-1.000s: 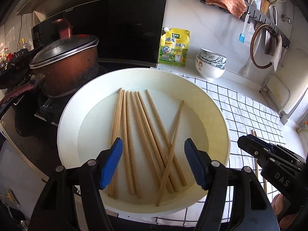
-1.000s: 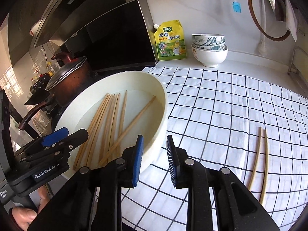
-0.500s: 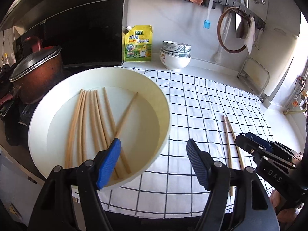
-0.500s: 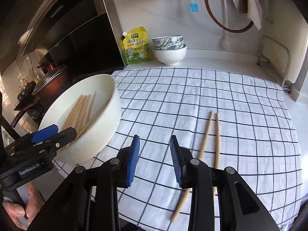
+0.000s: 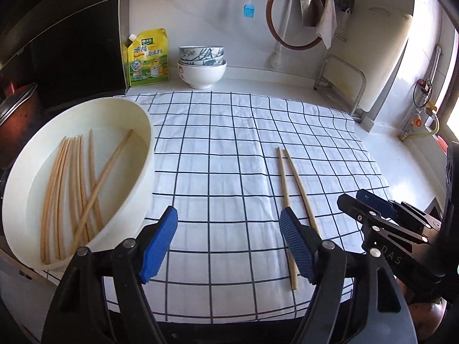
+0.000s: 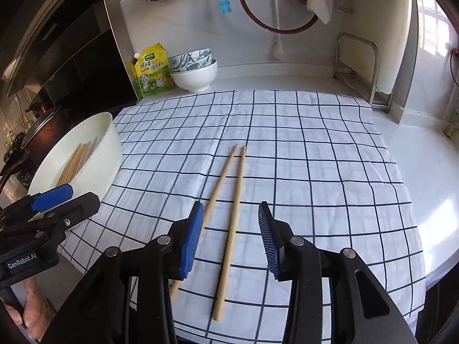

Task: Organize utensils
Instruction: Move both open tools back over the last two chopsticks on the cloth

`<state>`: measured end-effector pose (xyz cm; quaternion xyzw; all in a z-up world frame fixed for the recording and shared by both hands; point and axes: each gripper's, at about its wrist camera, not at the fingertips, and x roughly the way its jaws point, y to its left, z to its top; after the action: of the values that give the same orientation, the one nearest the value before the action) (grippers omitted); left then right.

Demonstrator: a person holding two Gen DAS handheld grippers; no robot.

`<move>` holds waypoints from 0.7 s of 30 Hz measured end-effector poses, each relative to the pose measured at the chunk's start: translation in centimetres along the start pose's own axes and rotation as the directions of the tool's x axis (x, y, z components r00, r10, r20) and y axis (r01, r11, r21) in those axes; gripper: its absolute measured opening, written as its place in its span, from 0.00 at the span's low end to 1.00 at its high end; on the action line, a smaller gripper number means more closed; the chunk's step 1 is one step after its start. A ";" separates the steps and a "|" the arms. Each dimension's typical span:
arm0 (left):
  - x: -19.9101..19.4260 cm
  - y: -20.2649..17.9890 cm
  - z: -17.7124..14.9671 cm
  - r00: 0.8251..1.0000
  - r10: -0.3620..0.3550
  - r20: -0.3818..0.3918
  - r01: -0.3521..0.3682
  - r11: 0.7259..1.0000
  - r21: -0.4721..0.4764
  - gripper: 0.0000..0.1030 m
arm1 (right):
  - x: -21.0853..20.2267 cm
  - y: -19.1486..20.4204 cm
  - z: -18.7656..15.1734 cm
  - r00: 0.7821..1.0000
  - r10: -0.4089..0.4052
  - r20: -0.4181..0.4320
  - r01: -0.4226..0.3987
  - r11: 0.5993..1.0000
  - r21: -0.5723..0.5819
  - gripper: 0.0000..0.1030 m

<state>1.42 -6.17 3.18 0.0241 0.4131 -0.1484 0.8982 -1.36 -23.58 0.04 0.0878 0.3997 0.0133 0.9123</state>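
Observation:
Two wooden chopsticks (image 6: 229, 200) lie side by side on the white checked cloth (image 6: 315, 157); they also show in the left wrist view (image 5: 292, 177). A cream round basin (image 5: 134, 177) at the cloth's left edge holds several more chopsticks (image 5: 77, 180); the basin also shows in the right wrist view (image 6: 97, 157). My right gripper (image 6: 229, 240) is open and empty, hovering over the near ends of the pair. My left gripper (image 5: 228, 243) is open and empty above the cloth, between basin and pair. The right gripper shows at right in the left wrist view (image 5: 381, 215).
Stacked bowls (image 5: 202, 66) and a yellow refill pouch (image 5: 147, 57) stand at the back wall. A lidded pot (image 5: 14, 114) sits on the stove at left. A metal rack (image 5: 341, 86) stands back right. Utensils and a round wooden hoop (image 5: 295, 20) hang on the wall.
Both grippers have swung right, away from the basin, toward the pair of chopsticks on the cloth. The right gripper's jaws have opened wider.

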 end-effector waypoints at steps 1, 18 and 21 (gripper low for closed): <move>0.3 -0.4 -0.1 1.000 -0.004 -0.008 0.004 1.000 0.007 0.71 | 0.1 -0.2 -0.3 1.000 -0.007 -0.004 0.007 1.000 -0.003 0.38; 4.3 -0.7 -1.6 0.996 0.027 -0.091 -0.028 1.000 -0.002 0.73 | 4.1 0.5 -2.9 0.995 -0.056 -0.084 0.049 0.995 -0.086 0.38; 4.6 -0.5 -1.7 0.995 0.031 -0.098 -0.032 0.999 -0.009 0.73 | 4.6 0.8 -3.1 0.993 -0.076 -0.085 0.067 0.992 -0.103 0.38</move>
<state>2.91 -7.50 -1.34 0.0332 0.4569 -0.1308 0.8792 -0.45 -21.93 -5.23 0.0270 0.4418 0.0045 0.8967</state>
